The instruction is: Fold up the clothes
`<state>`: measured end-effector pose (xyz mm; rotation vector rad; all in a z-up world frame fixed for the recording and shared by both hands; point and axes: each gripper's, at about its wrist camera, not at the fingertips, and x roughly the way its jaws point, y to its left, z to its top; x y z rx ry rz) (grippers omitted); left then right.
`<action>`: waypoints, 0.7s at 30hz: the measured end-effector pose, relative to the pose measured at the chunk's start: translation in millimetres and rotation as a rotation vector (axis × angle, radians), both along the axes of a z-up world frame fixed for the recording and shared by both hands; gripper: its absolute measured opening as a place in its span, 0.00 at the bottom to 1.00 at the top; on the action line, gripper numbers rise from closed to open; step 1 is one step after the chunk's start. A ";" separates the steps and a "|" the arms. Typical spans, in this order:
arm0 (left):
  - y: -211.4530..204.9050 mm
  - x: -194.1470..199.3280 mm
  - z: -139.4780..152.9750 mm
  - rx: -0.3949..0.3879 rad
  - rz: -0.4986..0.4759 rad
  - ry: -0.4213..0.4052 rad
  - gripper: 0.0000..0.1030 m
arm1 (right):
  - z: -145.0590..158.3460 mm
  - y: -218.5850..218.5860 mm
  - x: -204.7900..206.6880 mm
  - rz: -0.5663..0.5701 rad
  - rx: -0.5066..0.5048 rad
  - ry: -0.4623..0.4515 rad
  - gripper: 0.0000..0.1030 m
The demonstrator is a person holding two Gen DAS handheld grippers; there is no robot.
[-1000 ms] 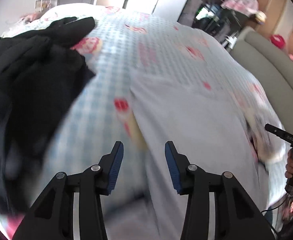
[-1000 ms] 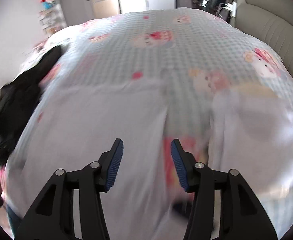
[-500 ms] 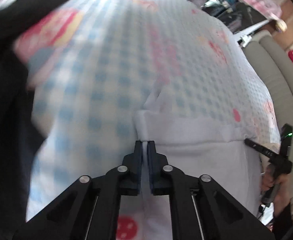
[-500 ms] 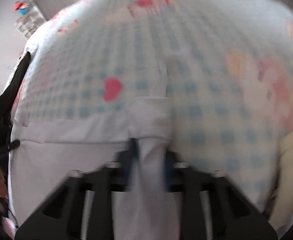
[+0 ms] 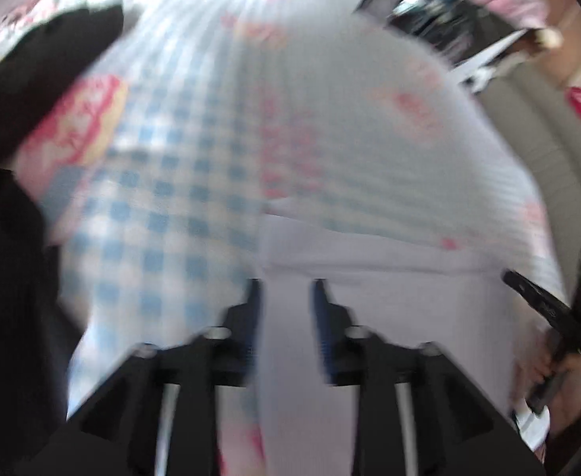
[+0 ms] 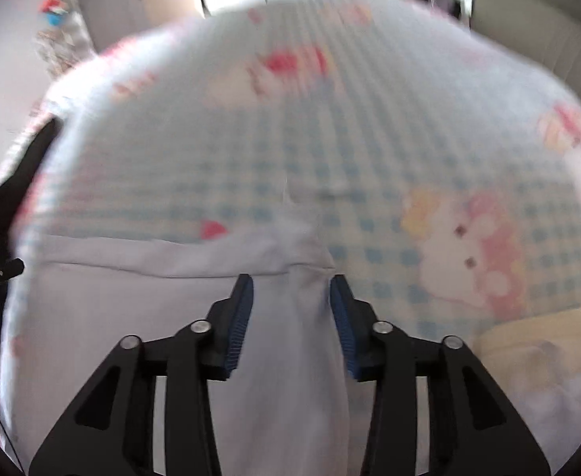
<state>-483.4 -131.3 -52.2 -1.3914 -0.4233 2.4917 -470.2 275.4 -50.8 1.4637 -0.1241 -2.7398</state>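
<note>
A pale lilac garment (image 5: 389, 305) lies spread flat on the bed, its folded top edge running across both views. My left gripper (image 5: 285, 289) hovers over the garment's top left corner. Its jaws are opening and the pads stand clear of the cloth below. My right gripper (image 6: 291, 281) is over the garment (image 6: 131, 297) at its top right corner, which is slightly bunched. Those jaws are also opening, with cloth lying between the blue pads and not pinched. Both views are blurred.
The bed sheet (image 5: 163, 182) is blue-and-white check with pink cartoon prints. Black clothes (image 5: 12, 238) are heaped at the left. A cream garment (image 6: 528, 341) lies at the right. A grey padded sofa (image 6: 528, 31) stands beyond. A hand (image 5: 548, 373) holds the right gripper.
Half a second ago both grippers were shut on the garment's top edge. Both have since opened and let the cloth go, and it lies flat.
</note>
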 end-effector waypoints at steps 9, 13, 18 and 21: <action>-13.2 223.8 19.3 0.063 0.066 0.090 0.41 | 40.4 -26.4 197.1 0.178 -0.243 0.022 0.47; 26.5 290.8 7.0 0.085 -0.032 0.101 0.41 | -4.9 -38.1 279.2 0.148 -0.229 -0.095 0.47; 63.0 327.7 -35.3 -0.021 -0.086 0.003 0.24 | -46.2 -50.8 342.5 0.130 -0.200 -0.147 0.47; 53.0 343.8 -56.6 -0.123 -0.029 -0.090 0.18 | -51.7 -49.4 359.3 0.124 -0.135 -0.133 0.46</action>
